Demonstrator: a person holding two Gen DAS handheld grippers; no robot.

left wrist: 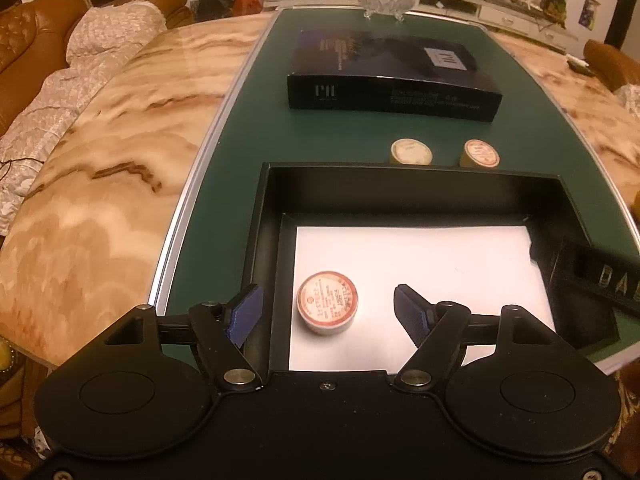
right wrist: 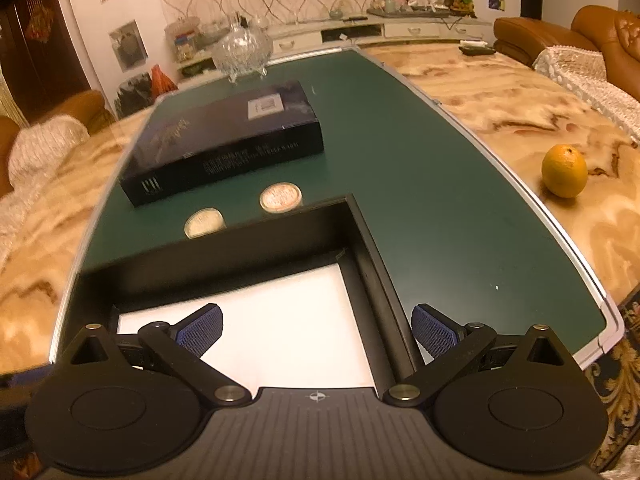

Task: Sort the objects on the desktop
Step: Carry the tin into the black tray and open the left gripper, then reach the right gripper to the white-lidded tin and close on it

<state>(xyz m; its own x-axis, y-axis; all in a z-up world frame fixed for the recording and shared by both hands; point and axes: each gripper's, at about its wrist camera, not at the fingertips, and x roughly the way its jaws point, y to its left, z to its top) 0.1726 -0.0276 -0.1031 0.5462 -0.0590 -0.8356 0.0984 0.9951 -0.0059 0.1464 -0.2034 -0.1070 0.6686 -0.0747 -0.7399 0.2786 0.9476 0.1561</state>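
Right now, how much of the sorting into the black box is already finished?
Done: one round capsule sits on the white liner inside the black box. In hand: nothing; the left claw is open around that capsule without pressing it. Left: two capsules stand on the green mat beyond the box.

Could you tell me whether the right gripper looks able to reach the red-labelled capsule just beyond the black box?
Probably yes: the right gripper is open, and the capsule stands uncovered beyond the black box's far wall.

left gripper [left wrist: 328,314] tilted steeply down, jaws apart, gripping nothing, right gripper [right wrist: 318,330] tilted down, jaws wide apart, empty
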